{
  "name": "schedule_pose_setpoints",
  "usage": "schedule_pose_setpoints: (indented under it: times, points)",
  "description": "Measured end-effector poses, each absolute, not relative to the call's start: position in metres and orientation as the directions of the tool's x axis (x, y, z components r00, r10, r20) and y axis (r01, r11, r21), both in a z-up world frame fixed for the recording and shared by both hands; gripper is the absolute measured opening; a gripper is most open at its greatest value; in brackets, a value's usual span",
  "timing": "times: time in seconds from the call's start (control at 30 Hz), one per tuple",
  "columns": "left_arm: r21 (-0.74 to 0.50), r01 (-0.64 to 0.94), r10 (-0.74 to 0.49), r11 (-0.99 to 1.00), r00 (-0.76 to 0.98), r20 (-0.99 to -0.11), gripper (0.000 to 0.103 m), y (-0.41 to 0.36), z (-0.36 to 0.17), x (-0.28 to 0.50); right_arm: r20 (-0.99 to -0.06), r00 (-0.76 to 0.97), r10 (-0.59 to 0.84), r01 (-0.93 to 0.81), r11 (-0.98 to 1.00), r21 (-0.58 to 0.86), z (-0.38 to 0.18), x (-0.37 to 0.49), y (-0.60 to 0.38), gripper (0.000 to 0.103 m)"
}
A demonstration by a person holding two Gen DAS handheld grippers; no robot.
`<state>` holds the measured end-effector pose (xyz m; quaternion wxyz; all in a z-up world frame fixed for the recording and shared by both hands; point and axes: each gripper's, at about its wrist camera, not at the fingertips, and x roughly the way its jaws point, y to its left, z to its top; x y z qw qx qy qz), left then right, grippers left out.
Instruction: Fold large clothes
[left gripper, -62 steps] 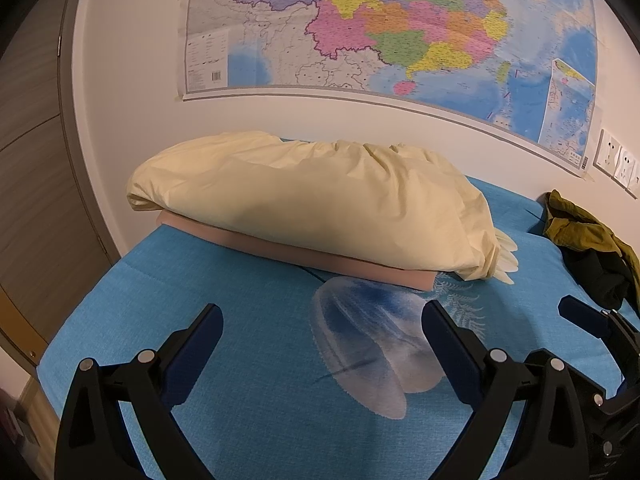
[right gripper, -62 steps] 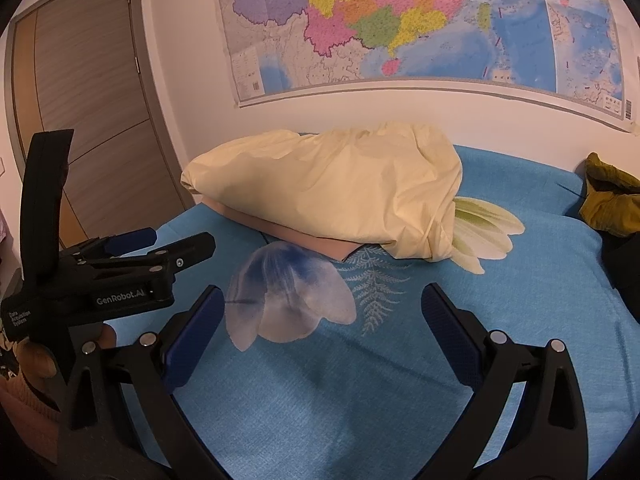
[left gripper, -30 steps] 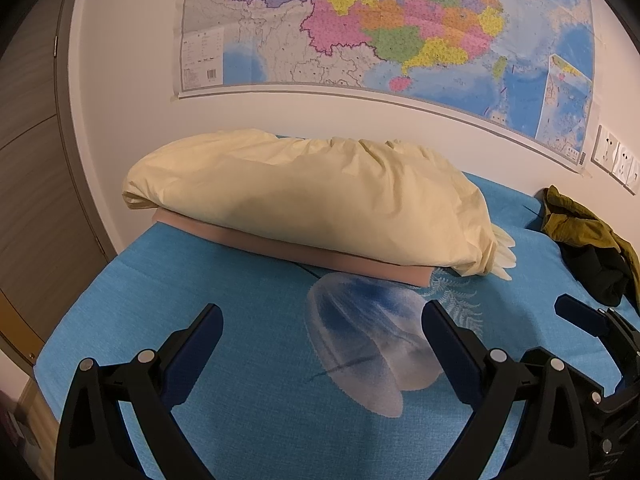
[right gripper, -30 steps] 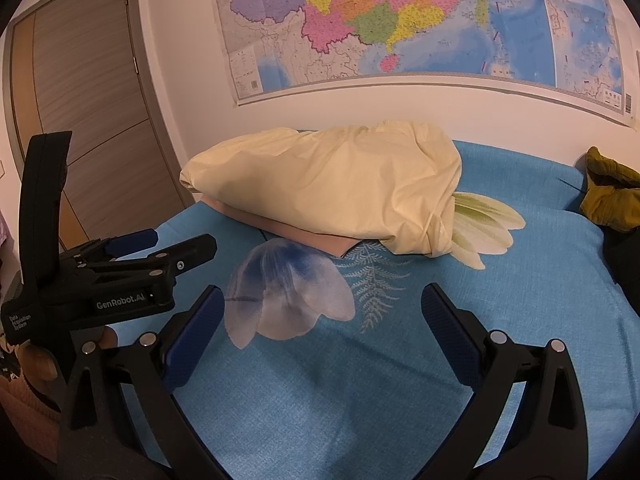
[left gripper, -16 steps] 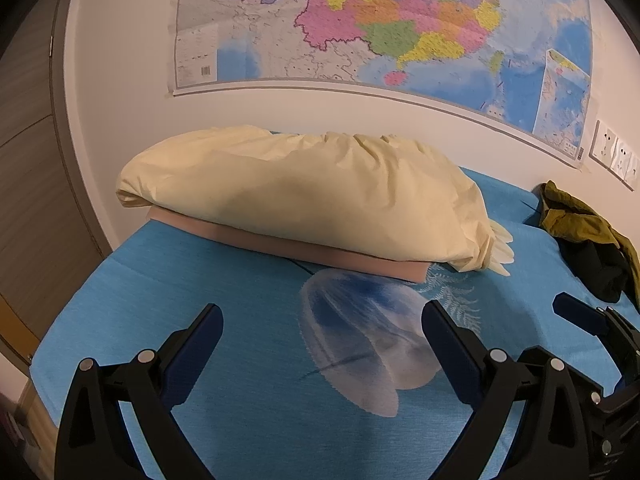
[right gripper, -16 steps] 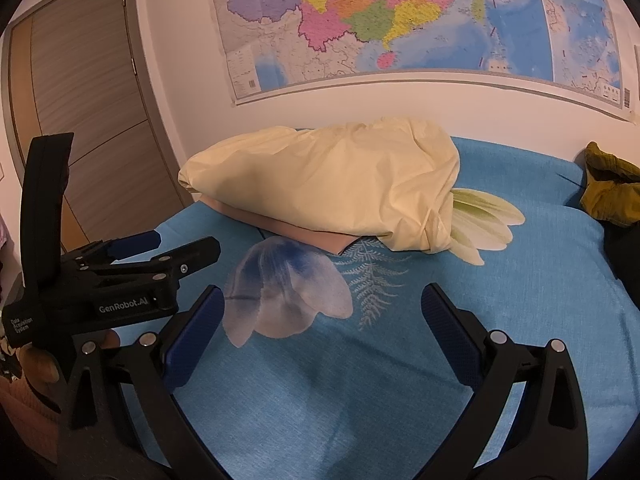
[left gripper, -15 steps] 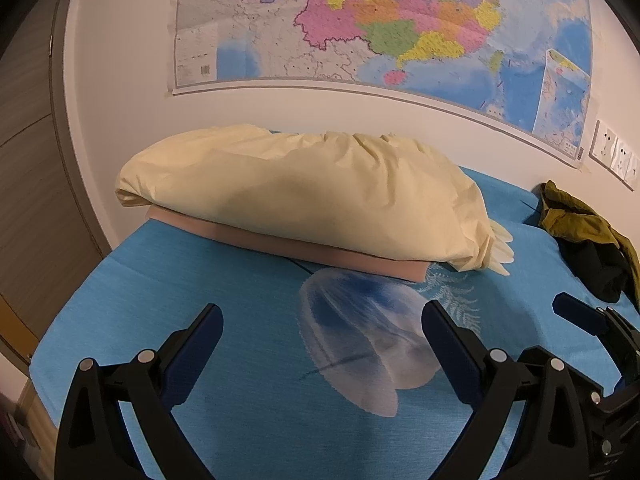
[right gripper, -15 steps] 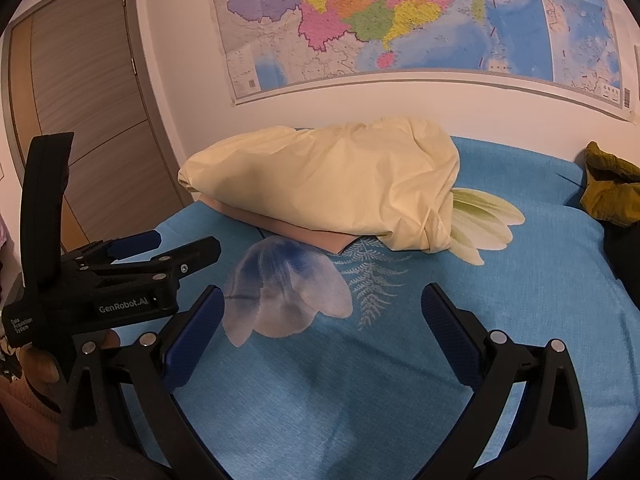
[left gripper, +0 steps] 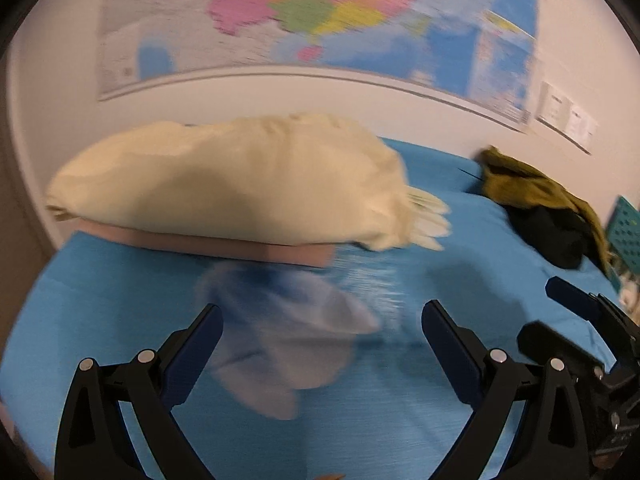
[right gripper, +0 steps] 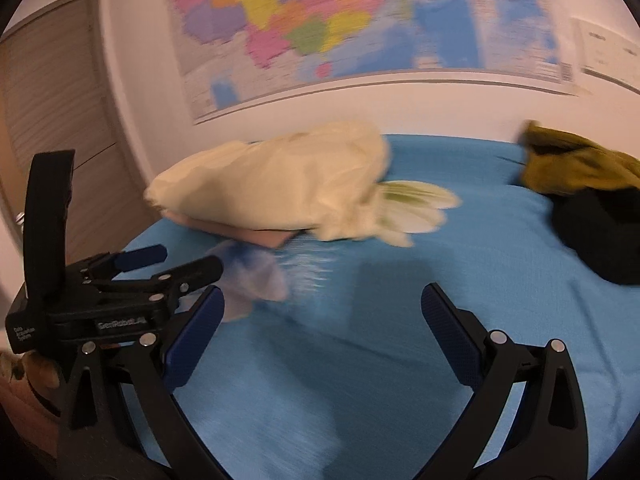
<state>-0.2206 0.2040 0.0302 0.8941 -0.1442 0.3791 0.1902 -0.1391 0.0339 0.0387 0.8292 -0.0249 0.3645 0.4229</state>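
— Both hand-held grippers, the left gripper (left gripper: 320, 344) and the right gripper (right gripper: 322, 320), were spread wide with nothing between the fingers, above the bright blue flower-printed bedsheet (right gripper: 360, 360).

— And the clothes?

— A crumpled olive-green and black garment (right gripper: 588, 192) lay unfolded at the far right of the bed, well apart from both. I judged that the folding was not yet begun. The pale yellow pillow (left gripper: 228, 184) rested on a flat pink pad (left gripper: 224, 246).

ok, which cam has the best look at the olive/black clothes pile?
Right wrist: the olive and black clothes pile sits larger and less crowded there, though motion-blurred. Left wrist shows the same pile smaller, near the right edge, also blurred.
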Motion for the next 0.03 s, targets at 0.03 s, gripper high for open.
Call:
schedule_pose_setpoints:
  times: [0.03]
  points:
    - [-0.132, -0.413, 0.189, 0.901, 0.648, -0.737, 0.096, 0.1968, 0.0287, -0.2134, -0.626, 0.399, 0.67, -0.703, 0.662, 0.261, 0.0391, -0.1366, 0.0253, 0.097]
